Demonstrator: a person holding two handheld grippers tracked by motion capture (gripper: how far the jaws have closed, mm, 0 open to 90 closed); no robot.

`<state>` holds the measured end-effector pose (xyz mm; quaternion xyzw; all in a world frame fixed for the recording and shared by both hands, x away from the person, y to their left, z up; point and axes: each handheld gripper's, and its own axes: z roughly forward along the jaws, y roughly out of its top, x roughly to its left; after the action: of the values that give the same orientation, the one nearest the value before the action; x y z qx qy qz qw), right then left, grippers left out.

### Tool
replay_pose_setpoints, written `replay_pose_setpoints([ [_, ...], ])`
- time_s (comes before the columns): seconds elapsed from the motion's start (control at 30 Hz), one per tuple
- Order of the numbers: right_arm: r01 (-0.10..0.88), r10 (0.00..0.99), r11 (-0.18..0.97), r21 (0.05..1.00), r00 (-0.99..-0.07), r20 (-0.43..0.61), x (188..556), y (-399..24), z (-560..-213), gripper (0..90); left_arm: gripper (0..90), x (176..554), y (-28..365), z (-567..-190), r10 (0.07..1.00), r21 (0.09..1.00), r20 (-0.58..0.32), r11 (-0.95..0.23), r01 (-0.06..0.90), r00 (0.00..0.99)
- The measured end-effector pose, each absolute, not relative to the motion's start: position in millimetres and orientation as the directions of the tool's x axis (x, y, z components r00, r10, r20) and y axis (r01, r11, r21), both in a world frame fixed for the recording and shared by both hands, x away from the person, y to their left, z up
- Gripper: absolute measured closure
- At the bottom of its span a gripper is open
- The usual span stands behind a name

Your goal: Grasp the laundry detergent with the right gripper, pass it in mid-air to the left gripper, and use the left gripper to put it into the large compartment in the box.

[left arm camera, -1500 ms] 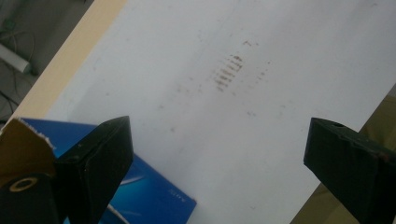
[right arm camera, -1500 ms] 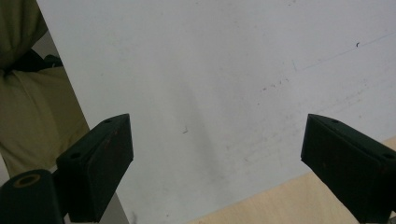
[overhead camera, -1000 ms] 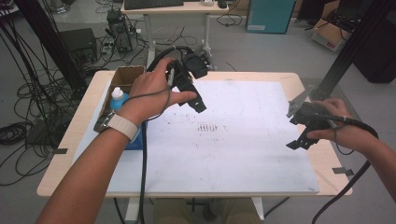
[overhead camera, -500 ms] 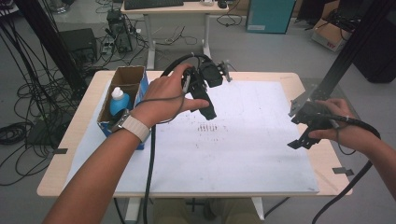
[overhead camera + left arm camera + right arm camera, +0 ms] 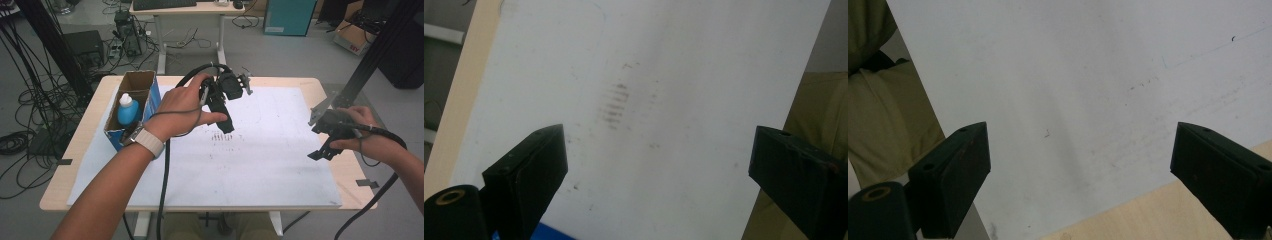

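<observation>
High view: your left hand (image 5: 182,107) holds the left claw (image 5: 220,107) above the sheet (image 5: 260,160), near the desk's 11 o'clock; its jaws point down toward you.
Left claw: released, jaws spread wide with nothing between them; in the left gripper view they frame the sheet and a patch of grey smudges (image 5: 616,102).
Right claw (image 5: 325,145): at the desk's 3 o'clock, in your right hand (image 5: 362,137), over the sheet's right edge.
Right claw state: released, jaws wide apart and empty in the right gripper view, above white sheet and a strip of bare desk (image 5: 1158,210).
Sheet: white, covers most of the desk (image 5: 90,145); smudges (image 5: 220,136) sit near its middle, just below the left claw's tips.
Box (image 5: 131,102): open cardboard, at the desk's 10 o'clock, just beside your left wrist.
Bottle (image 5: 127,109): blue with a white cap, upright inside the box.
Watch (image 5: 147,140): pale band on your left wrist.
Cables: one trails from each claw off the desk's near edge.
</observation>
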<state>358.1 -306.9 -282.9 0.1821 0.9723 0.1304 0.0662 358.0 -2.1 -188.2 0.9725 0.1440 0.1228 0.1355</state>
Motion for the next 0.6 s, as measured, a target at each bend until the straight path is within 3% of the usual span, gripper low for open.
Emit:
replay_pose_setpoints([
  [0.6, 0.333, 0.368, 0.9, 0.281, -0.927, -0.079, 357.1, -307.6, -284.6, 9.0, 9.3, 359.0, -5.5, -188.9, 0.313, 0.297, 0.199, -0.922, 0.247, 0.929],
])
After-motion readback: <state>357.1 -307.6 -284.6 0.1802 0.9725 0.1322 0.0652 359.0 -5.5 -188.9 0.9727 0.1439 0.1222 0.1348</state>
